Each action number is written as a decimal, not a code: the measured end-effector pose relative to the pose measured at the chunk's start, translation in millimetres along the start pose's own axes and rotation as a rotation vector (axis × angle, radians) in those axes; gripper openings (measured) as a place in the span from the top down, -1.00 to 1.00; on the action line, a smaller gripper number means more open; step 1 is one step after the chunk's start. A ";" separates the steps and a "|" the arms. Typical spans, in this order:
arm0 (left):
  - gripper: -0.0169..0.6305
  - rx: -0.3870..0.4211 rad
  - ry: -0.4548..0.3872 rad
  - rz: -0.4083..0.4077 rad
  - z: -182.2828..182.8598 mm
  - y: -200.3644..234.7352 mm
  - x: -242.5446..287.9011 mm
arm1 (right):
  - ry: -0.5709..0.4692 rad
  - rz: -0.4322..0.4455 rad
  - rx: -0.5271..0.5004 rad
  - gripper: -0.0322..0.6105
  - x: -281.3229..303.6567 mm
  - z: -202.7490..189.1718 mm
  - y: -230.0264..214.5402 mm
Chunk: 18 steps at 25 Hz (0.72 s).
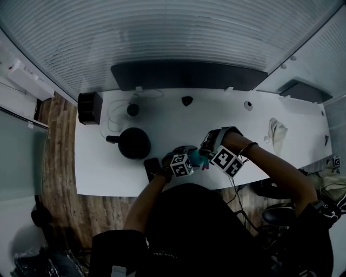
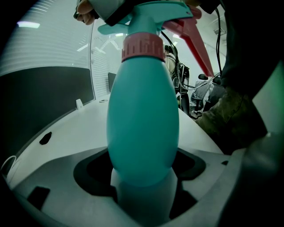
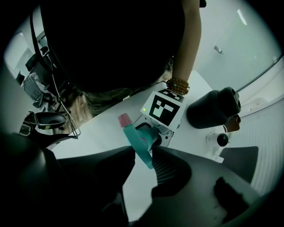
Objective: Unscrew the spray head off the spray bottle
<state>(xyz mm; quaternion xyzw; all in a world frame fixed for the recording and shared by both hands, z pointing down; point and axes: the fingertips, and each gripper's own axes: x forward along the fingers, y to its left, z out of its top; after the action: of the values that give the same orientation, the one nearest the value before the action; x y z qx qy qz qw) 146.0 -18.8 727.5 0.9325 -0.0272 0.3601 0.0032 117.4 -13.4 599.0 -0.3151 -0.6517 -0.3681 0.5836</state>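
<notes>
- A white table (image 1: 162,111) stands on a wood-plank floor (image 1: 57,178), with a long dark panel (image 1: 186,74) along its far edge and ribbed pale wall behind.
- On the table's left part sit a black box (image 1: 89,108) at the corner and a round black pot (image 1: 134,143) with a short handle. A crumpled cloth (image 1: 277,132) lies well apart on the right.
- The person leans over the near edge, with both arms meeting above the table's front middle.
- The spray bottle (image 2: 143,124) is held there between the two tools, above the table and just right of the black pot in the head view.
- The left gripper (image 2: 143,179) clamps the teal body low down, its jaws pressed against either side of the rounded base. The bottle rises straight away from this gripper's camera.
- Above the body is a pink ribbed collar (image 2: 142,46), then the teal spray head (image 2: 151,13), with a pink trigger (image 2: 191,35) slanting down to the right.
- The right gripper (image 3: 144,157) grips the spray head, and both jaws bear on its teal neck.
- In the right gripper view the head's pink nozzle tip (image 3: 124,119) points up and left, past the jaws.
- Just beyond it is the left gripper's marker cube (image 3: 165,108). A bead bracelet (image 3: 177,85) is on the wrist behind that cube.
- The collar sits seated on the bottle's neck, so the head is not yet off.
</notes>
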 end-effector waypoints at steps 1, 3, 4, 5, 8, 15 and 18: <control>-0.27 0.000 0.000 0.002 -0.1 0.3 0.1 | 0.006 -0.007 0.001 0.53 0.4 0.1 -0.5; -0.27 0.001 -0.002 0.006 0.1 0.8 0.2 | 0.023 -0.019 0.004 0.53 0.5 -0.4 -0.8; -0.27 0.001 -0.003 0.006 0.1 0.8 0.3 | 0.030 -0.022 0.007 0.53 0.5 -0.4 -0.7; -0.27 0.003 -0.003 0.005 0.1 0.5 0.3 | 0.036 -0.022 0.011 0.53 0.5 -0.1 -0.5; -0.27 0.007 -0.003 0.001 0.7 -1.2 0.0 | 0.049 -0.011 0.030 0.53 0.6 1.3 1.0; -0.27 0.002 0.000 0.006 1.1 -1.0 -0.2 | 0.054 -0.002 0.110 0.53 -0.6 -0.3 0.4; -0.27 0.005 -0.001 0.010 0.6 -1.5 -0.9 | 0.076 -0.007 0.131 0.53 -0.3 1.0 0.2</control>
<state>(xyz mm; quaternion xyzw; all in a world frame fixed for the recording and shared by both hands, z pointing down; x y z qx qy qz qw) 145.8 -17.2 726.5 0.9325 -0.0308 0.3598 -0.0008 117.0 -12.5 598.7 -0.2597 -0.6527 -0.3387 0.6259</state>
